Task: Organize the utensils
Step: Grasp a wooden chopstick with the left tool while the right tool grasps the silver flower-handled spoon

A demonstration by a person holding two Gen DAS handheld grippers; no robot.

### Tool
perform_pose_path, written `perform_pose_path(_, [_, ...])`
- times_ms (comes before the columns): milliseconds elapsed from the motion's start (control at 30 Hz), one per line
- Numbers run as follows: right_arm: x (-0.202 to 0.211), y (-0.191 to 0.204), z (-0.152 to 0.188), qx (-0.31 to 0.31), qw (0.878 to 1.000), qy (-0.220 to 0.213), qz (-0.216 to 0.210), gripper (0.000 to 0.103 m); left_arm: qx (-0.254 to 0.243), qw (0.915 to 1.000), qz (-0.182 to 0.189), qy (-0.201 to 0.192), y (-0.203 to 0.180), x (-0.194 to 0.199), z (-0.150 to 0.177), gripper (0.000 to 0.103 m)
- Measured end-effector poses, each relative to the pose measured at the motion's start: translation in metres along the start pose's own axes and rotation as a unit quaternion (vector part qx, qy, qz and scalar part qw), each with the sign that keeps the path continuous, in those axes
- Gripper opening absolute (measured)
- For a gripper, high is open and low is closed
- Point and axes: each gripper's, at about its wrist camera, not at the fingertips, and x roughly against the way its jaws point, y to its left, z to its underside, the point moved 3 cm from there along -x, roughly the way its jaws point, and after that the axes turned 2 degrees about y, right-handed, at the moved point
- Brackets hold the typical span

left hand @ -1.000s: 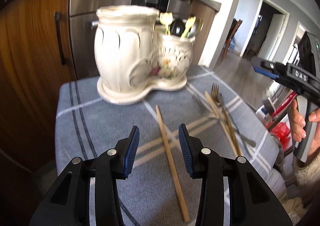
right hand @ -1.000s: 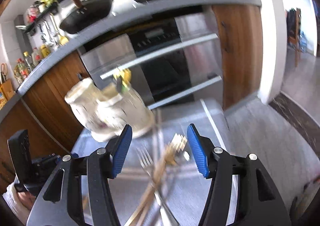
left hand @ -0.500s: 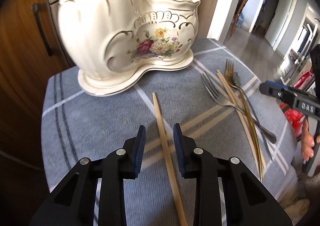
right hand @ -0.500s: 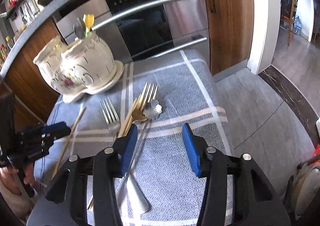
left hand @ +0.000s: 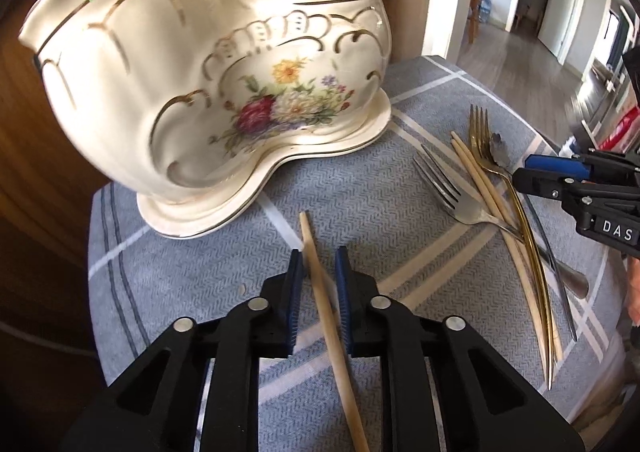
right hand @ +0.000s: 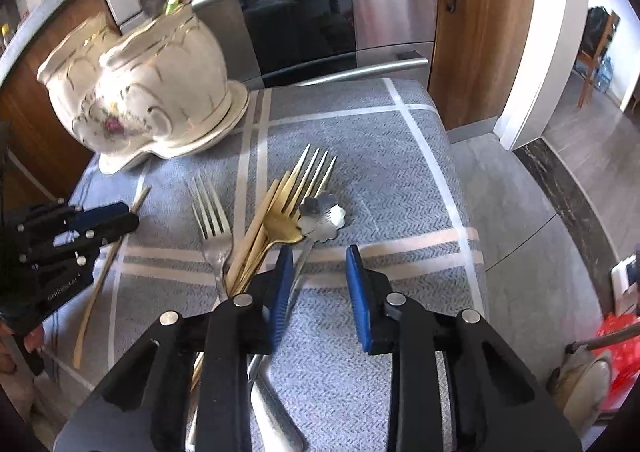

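A cream floral ceramic holder [left hand: 224, 92] stands at the back of the grey cloth and holds several spoons; it also shows in the right wrist view [right hand: 136, 92]. My left gripper [left hand: 319, 256] is low over the cloth, its jaws narrowed around a single wooden chopstick [left hand: 332, 324] with small gaps either side. To the right lie a silver fork [left hand: 444, 188], a gold fork [left hand: 504, 204], a pair of chopsticks [left hand: 484, 188] and a flower-ended silver utensil [right hand: 322, 214]. My right gripper [right hand: 316, 256] is open and empty just right of that pile.
The grey striped cloth [right hand: 360, 132] covers a small table. A steel oven [right hand: 304, 4] and wooden cabinets stand behind it. The table's right edge drops to the floor [right hand: 540, 212]. Red items [right hand: 616, 348] lie on the floor at right.
My left gripper has moved forward and down and its jaws have narrowed around the single chopstick. My right gripper has lowered toward the fork pile and stayed open.
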Motion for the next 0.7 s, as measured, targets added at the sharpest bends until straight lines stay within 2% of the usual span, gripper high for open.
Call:
perform_pose_path(267, [-0.003,0.015,0.001,0.051,0.998,0.030,0.026,0.027,-0.018,0.9998,0.004,0.006,-0.003,-0.001,-0.003,0.012])
perform_pose_path(400, [-0.005,0.021,-0.001,0.061,0.997,0.033,0.016,0.010,-0.012,0.9999,0.011,0.004,-0.004,-0.004,-0.005,0.007])
perform_pose_path(533, [-0.004,0.011,0.001,0.021,1.000,0.020,-0.011,0.004,-0.004,0.9996,0.025,-0.012,0.000,-0.002,0.002,0.006])
perform_pose_path(700, [0.005,-0.005,0.005,-0.034,0.998,-0.014,-0.046,0.003,0.009,0.9975,0.055,-0.044,0.003,0.011,0.012,0.006])
